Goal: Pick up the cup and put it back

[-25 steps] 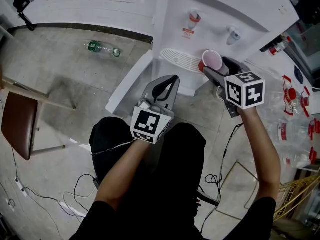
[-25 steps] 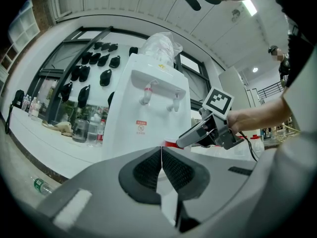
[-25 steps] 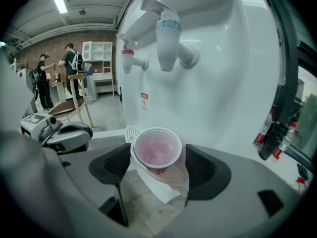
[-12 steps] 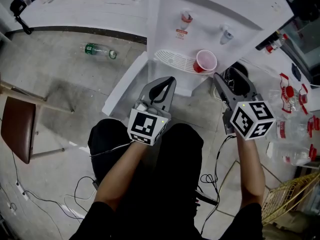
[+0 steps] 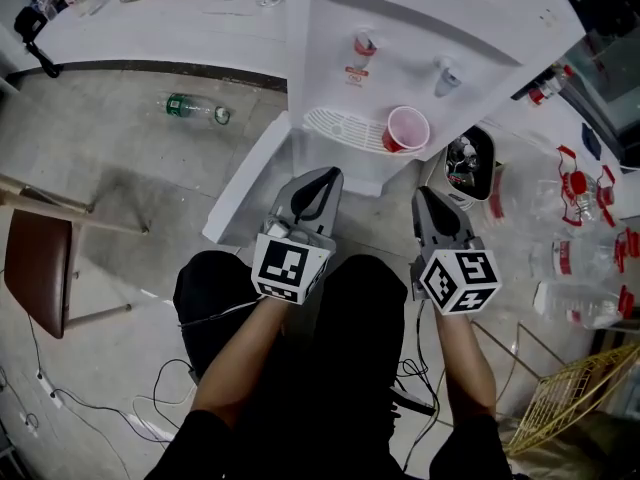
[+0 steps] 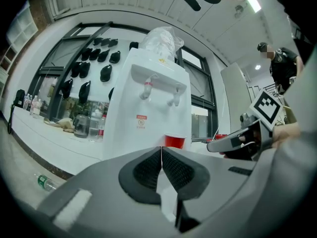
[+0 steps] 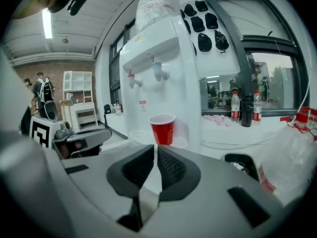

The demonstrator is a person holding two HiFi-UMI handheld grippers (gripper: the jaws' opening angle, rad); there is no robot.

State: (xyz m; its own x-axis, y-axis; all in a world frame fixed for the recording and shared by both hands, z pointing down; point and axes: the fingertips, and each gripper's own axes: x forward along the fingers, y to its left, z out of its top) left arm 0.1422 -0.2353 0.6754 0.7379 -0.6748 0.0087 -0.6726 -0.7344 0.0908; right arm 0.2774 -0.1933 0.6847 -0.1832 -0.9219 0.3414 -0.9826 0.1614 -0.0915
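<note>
The cup (image 5: 406, 129) stands on the drip tray (image 5: 335, 124). The left gripper (image 5: 325, 174) is pressed together. The right gripper (image 5: 424, 194) has just been closing, empty.

Count on inspection — one red cup (image 5: 406, 128); one water dispenser (image 5: 430, 18) with two taps, a red tap (image 5: 362, 43) and a blue tap (image 5: 445, 71); one green bottle (image 5: 196, 109) on the floor (image 5: 120, 198); one chair (image 5: 38, 268); one wire basket (image 5: 575, 398); two grippers — left gripper (image 5: 331, 172), right gripper (image 5: 420, 191).
</note>
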